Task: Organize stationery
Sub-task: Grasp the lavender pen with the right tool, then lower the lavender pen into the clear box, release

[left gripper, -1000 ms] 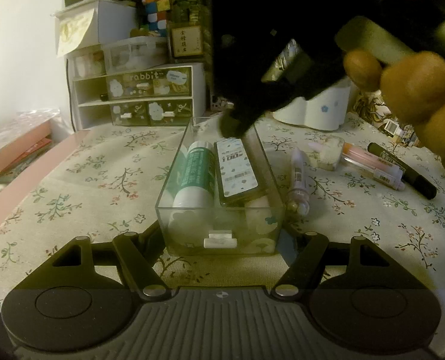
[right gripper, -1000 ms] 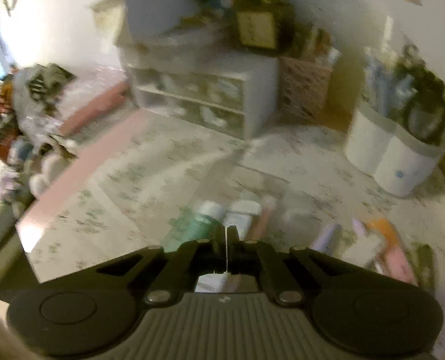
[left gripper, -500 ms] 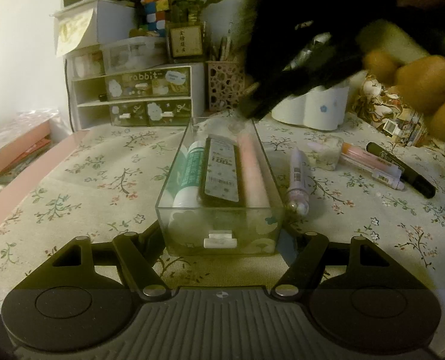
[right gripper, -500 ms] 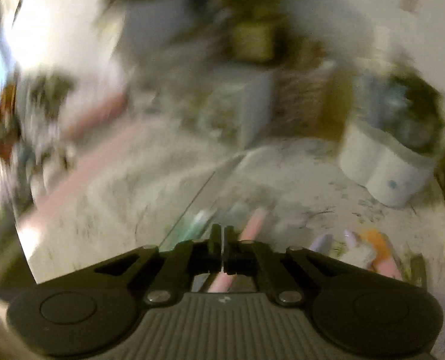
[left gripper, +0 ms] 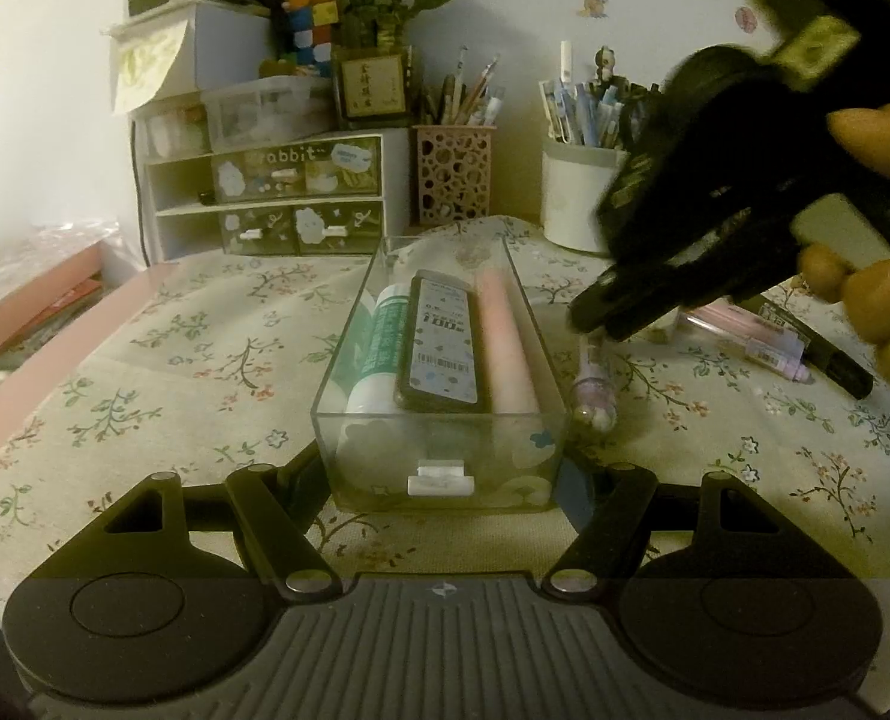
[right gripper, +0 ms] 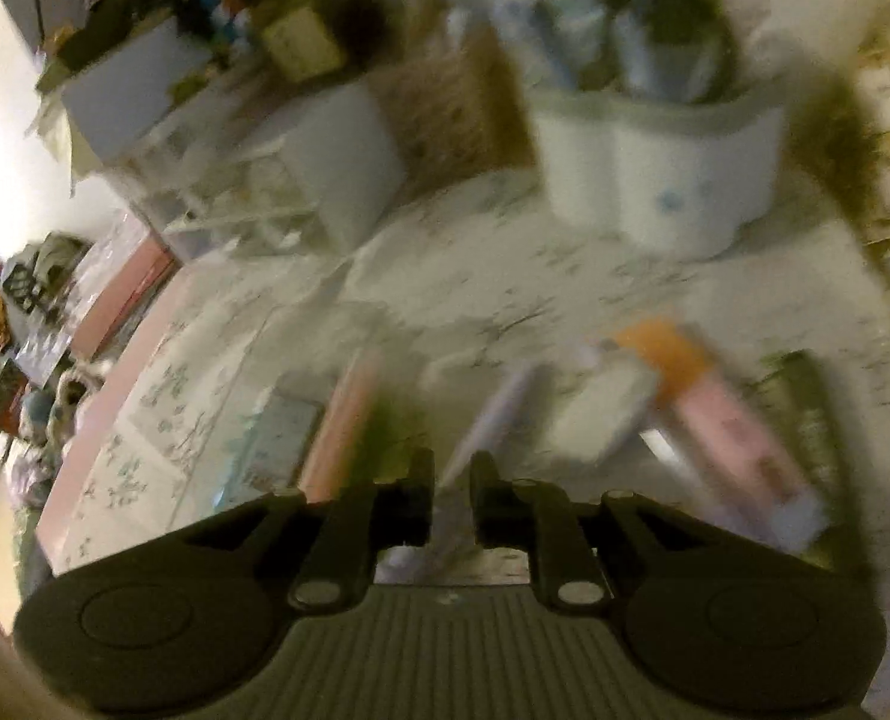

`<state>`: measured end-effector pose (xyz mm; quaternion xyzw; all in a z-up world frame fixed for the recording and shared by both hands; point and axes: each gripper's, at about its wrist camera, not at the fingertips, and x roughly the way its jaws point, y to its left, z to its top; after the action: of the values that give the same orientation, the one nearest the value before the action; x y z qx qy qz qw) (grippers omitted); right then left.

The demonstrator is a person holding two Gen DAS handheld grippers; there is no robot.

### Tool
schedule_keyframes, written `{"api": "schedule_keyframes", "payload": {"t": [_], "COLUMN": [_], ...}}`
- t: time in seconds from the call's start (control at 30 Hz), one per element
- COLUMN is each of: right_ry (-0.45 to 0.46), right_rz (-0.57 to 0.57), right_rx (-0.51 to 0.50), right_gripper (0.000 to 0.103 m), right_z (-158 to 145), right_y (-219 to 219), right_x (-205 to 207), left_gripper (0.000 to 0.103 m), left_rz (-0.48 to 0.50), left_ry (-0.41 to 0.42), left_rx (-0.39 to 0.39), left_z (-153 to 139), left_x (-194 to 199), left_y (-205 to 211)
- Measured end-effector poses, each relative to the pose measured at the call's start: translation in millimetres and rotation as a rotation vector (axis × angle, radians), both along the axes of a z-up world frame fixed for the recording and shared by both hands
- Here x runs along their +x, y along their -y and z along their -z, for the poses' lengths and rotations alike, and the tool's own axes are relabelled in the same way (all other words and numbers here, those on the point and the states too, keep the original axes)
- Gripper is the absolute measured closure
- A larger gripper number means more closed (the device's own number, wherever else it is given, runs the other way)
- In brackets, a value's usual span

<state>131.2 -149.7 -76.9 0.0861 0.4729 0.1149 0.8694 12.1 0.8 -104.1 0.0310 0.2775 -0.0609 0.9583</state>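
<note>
A clear plastic drawer tray (left gripper: 439,468) sits on the flowered cloth, held across its near end by my left gripper (left gripper: 442,483). In it lie a green-and-white tube (left gripper: 373,354), a dark flat box with a label (left gripper: 442,342) and a pink stick (left gripper: 502,348). A lilac pen (left gripper: 592,384) lies just right of the tray. My right gripper (left gripper: 589,318) hovers over that pen's far end. In the blurred right wrist view the right gripper (right gripper: 451,480) is slightly open with the lilac pen (right gripper: 493,420) just ahead between its fingers.
Right of the tray lie a pink pen (left gripper: 745,330), a black marker (left gripper: 829,354) and a small white item (right gripper: 601,414). At the back stand a white drawer unit (left gripper: 265,198), a pink pen holder (left gripper: 454,180) and a white pen cup (left gripper: 571,198).
My right gripper let go of the pink stick, which now lies in the tray. It moved right and down over the lilac pen and opened a little. The left gripper stayed put.
</note>
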Motion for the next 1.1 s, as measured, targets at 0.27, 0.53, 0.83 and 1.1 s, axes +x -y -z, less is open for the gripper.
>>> {"api": "schedule_keyframes", "payload": {"t": [0.27, 0.53, 0.83, 1.1], "right_ry": [0.011, 0.019, 0.066, 0.186], "right_rz": [0.015, 0.073, 0.117, 0.075], "right_rx": [-0.043, 0.062, 0.140, 0.193], "right_gripper": [0.084, 0.086, 0.086, 0.095], "right_z": [8.8, 4.8, -8.2, -44.5], "right_y": [-9.3, 14.0, 25.2, 15.8], "right_x": [2.2, -6.4, -15.8, -28.8], "left_gripper": [0.030, 0.030, 0.030, 0.030], "left_rz": [0.000, -0.002, -0.003, -0.002], "left_ry": [0.003, 0.004, 0.009, 0.016], "left_rx": [0.000, 0.000, 0.001, 0.003], "left_z": [-0.2, 0.0, 0.1, 1.2], "left_x": [-0.4, 0.5, -0.1, -2.0], "left_y": [-1.4, -2.0, -1.6, -1.2]}}
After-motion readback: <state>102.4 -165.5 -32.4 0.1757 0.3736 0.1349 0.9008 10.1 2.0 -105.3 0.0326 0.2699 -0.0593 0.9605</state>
